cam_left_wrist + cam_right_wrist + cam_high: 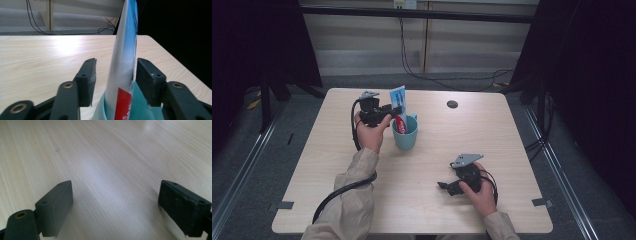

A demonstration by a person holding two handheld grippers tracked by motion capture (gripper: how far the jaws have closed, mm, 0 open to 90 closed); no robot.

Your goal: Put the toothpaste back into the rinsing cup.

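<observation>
Toothpaste tube [399, 107]: we see it standing nearly upright in the teal cup, just above the centre of the high view, its flat blue-and-white end up and its red band down inside the rim.
Teal cup [406, 137]: it sits on the table [492, 145] a little left of centre in the high view, handle toward the upper right – in the left gripper view its rim shows at the bottom edge.
Left gripper [388, 111]: we find it in the upper middle of the high view, held level beside the cup, its jaws reaching to either side of the tube.
Left fingers [88, 78]: released – the tube rises between the two pads with a gap on the left side, while on the right side it runs very close to the pad and we cannot tell whether it touches.
Right gripper [443, 186]: we see it low and right of centre in the high view, lying on the table well apart from the cup.
Right fingers [56, 206]: spread wide, with bare wood between them.
</observation>
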